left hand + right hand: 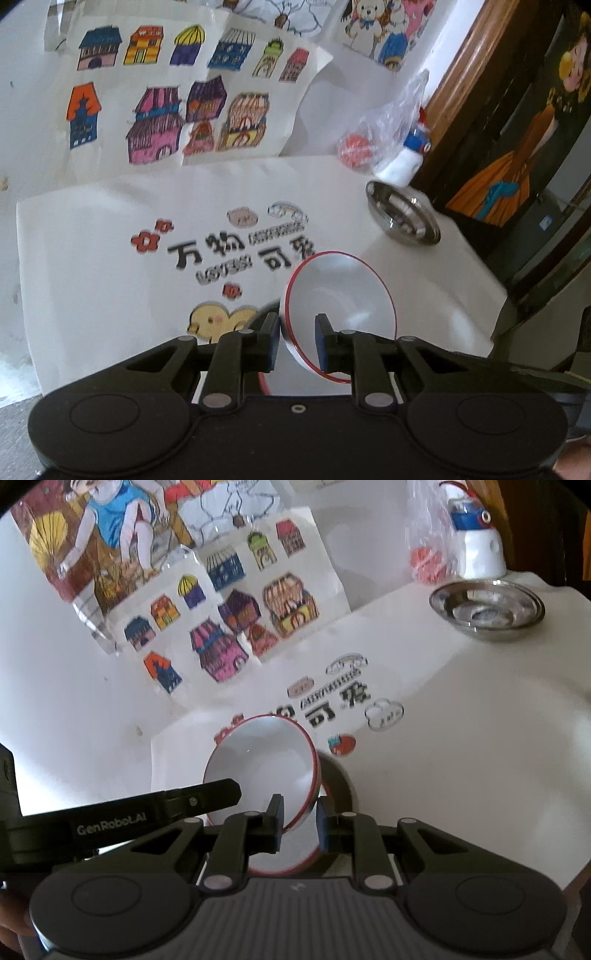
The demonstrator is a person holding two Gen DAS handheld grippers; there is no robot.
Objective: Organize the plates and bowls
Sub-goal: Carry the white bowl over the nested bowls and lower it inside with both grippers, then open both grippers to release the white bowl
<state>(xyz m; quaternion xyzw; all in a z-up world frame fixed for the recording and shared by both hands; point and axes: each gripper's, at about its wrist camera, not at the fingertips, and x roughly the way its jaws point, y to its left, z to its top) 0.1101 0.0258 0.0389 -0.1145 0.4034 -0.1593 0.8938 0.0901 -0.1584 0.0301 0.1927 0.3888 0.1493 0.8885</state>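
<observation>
Two grippers are each carrying a bowl over the table: left gripper [297, 341] pinching one bowl's [340, 295] rim; right gripper [299, 821] pinching a tilted bowl [262, 768]; both should be nesting gently, away from the steel dish [487, 609] near the far right corner.

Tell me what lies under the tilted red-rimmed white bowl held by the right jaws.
Under the tilted red-rimmed white bowl, a second red-rimmed white dish shows, and beside it a dark shadow on the white table. The rest of that dish is covered by bowl and jaws.
</observation>
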